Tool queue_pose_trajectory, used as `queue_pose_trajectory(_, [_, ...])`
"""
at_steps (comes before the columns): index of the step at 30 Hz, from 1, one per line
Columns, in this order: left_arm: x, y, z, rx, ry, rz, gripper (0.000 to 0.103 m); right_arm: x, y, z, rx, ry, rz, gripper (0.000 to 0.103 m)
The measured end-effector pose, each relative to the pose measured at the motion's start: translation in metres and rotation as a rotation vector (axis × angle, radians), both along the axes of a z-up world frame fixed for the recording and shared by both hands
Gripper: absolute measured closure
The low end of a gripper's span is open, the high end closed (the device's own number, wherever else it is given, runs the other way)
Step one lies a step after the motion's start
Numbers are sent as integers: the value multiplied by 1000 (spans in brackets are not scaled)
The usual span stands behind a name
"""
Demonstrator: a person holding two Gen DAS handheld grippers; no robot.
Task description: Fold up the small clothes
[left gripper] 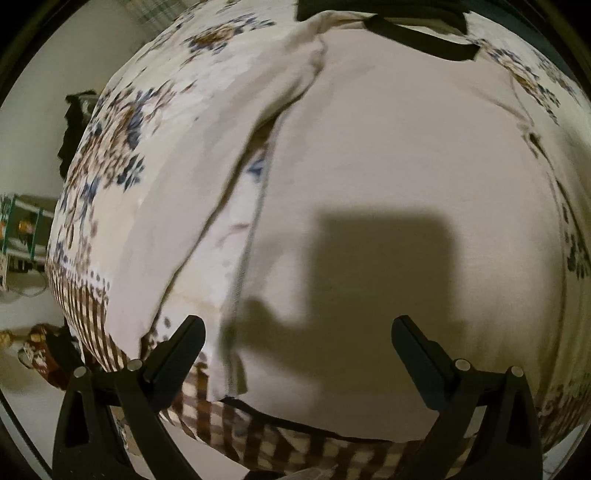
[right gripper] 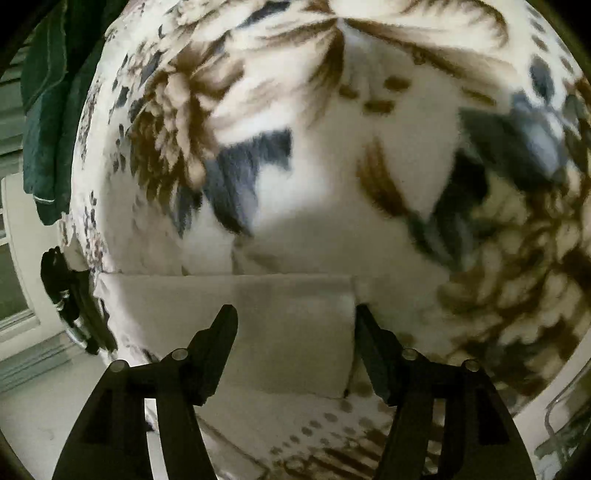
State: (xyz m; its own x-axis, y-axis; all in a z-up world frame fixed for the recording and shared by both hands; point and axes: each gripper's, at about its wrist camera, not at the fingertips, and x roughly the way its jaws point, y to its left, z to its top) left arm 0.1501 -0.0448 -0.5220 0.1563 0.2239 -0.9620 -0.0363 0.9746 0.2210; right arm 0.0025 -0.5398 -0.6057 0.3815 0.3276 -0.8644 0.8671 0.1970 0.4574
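A cream-white small garment lies spread on a floral bedspread, with one side flap folded over at the left and a dark trim along its near edge. My left gripper hovers above its lower part, jaws wide open and empty, casting a shadow on the cloth. In the right wrist view a folded cream edge of the garment lies between the fingers of my right gripper, which is open and low over the floral bedspread.
Dark straps or clothing lie at the far edge of the garment. A dark green cloth hangs at the left. A black item sits at the bed's left edge. Floor and furniture show beyond the bed's edge.
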Motion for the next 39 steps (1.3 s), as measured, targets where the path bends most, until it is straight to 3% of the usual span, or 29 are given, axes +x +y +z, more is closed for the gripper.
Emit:
queue_pose_trajectory(1, [-2, 5, -2, 3, 3, 9, 0, 2, 4, 3, -30, -11, -18, 49])
queue_pose_trajectory(2, [-2, 13, -5, 6, 8, 25, 0, 6, 10, 8, -54, -34, -37, 92])
queue_pose_trajectory(3, [-3, 20, -6, 5, 9, 38, 0, 11, 17, 13, -61, -46, -35, 95])
queue_pose_trajectory(6, [-4, 47, -3, 7, 5, 80, 0, 30, 48, 50, -163, -55, 34, 95])
queue_pose_trajectory(8, [-7, 72, 8, 12, -19, 121, 0, 59, 83, 86, -223, -69, 144, 95])
queue_pose_trajectory(12, [-15, 121, 28, 32, -43, 176, 0, 131, 208, 158, -357, -100, 525, 95])
queue_pose_trajectory(14, [-20, 146, 38, 51, -59, 193, 0, 161, 287, 174, -405, -100, 733, 95])
queue_pose_trajectory(18, [-36, 194, 51, 107, -102, 215, 0, 179, 456, 165, -493, -99, 1139, 95])
queue_pose_trajectory(21, [-48, 224, 49, 141, -110, 242, 0, 174, 551, 132, -531, -58, 1348, 95])
queue_pose_trajectory(23, [-55, 243, 44, 135, -107, 278, 0, 158, 589, 114, -564, -15, 1433, 95])
queue_pose_trajectory(27, [-68, 266, 31, 113, -92, 339, 0, 147, 621, 79, -565, 76, 1524, 95])
queue_pose_trajectory(30, [-72, 280, 20, 64, -73, 382, 0, 144, 614, 52, -372, 164, 1519, 88])
queue_pose_trajectory(32, [-75, 293, 17, -6, -79, 421, 0, 142, 598, 52, -165, 130, 1461, 71])
queue_pose_trajectory(33, [-75, 296, 16, -38, -82, 435, 0, 143, 586, 57, -89, 97, 1412, 64])
queue_pose_trajectory(34, [-76, 302, 14, -89, -87, 448, 0, 142, 571, 64, -47, 66, 1352, 50])
queue_pose_trajectory(35, [-76, 305, 11, -133, -89, 458, 0, 141, 554, 72, -49, 51, 1290, 44])
queue_pose_trajectory(39, [-68, 308, -14, -375, -53, 488, 0, 132, 485, 80, -117, 112, 1102, 44])
